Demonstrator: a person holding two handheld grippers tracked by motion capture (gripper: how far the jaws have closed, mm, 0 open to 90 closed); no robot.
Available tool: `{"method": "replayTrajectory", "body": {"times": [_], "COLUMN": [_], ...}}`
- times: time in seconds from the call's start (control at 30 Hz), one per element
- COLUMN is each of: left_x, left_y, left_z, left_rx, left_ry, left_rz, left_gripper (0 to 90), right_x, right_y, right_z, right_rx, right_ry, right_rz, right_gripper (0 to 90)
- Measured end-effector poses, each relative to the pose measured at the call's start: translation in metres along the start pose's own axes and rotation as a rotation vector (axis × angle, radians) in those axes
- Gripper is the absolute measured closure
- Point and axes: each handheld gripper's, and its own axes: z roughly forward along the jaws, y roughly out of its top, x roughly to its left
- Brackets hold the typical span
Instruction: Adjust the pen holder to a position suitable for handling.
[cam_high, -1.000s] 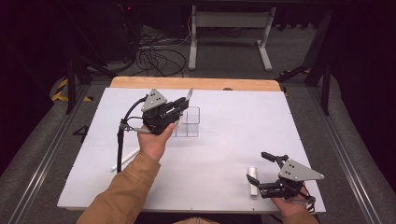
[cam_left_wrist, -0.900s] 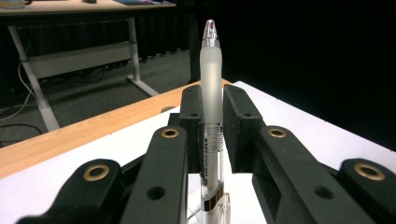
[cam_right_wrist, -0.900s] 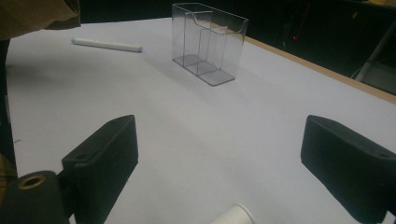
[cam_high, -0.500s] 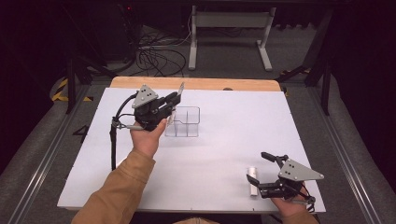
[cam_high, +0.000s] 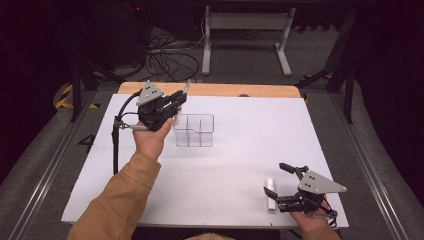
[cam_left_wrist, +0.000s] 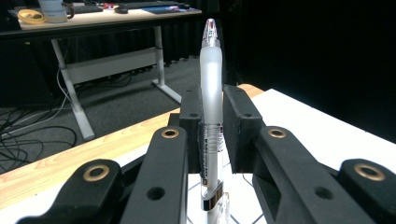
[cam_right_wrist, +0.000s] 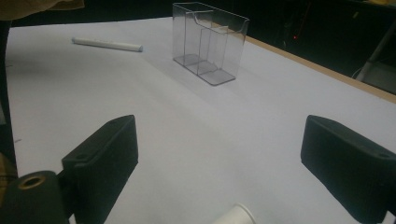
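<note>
My left tongs (cam_high: 181, 96) pinch a frosted white pen (cam_left_wrist: 211, 93) across its barrel, its long axis upright between the pads, tip end uppermost. The clear divided holder (cam_high: 194, 130) stands on the counter (cam_high: 240, 150) just to the right of and nearer to me than that pen, so I judge the coming move is a short carry over its open top, keeping the pen vertical to drop into a compartment. My left hand (cam_high: 150, 140) is far nearer to the holder. My right tongs (cam_high: 280, 187) rest spread wide, well apart, at the near edge, around the end of a second white pen (cam_high: 271, 196).
</note>
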Motion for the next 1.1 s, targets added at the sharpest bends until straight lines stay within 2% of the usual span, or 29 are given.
{"method": "replayTrajectory", "body": {"times": [0.17,0.33,0.4,0.53,0.77,1.1], "left_x": [0.004,0.013,0.017,0.022,0.029,0.031], "left_y": [0.001,-0.002,-0.005,-0.008,-0.014,-0.022], "left_z": [0.005,0.013,0.019,0.023,0.03,0.039], "left_rx": [0.004,0.017,0.027,0.034,0.05,0.095], "left_ry": [0.011,0.019,0.015,0.0,-0.001,-0.013], "left_rz": [-0.001,-0.019,-0.041,-0.057,-0.07,-0.044], "left_gripper": [78.9,78.9,78.9,78.9,78.9,78.8], "right_x": [0.0,0.0,0.0,0.0,0.0,0.0], "right_y": [0.0,0.0,0.0,0.0,0.0,0.0], "right_z": [0.0,0.0,-0.001,-0.001,0.0,0.0], "right_rx": [0.0,0.007,0.007,0.007,0.001,0.002], "right_ry": [0.001,0.004,0.004,0.004,0.002,0.004], "right_rz": [0.0,0.004,0.005,0.005,0.002,0.001], "right_gripper": [11.6,11.6,11.6,11.6,11.6,11.6]}}
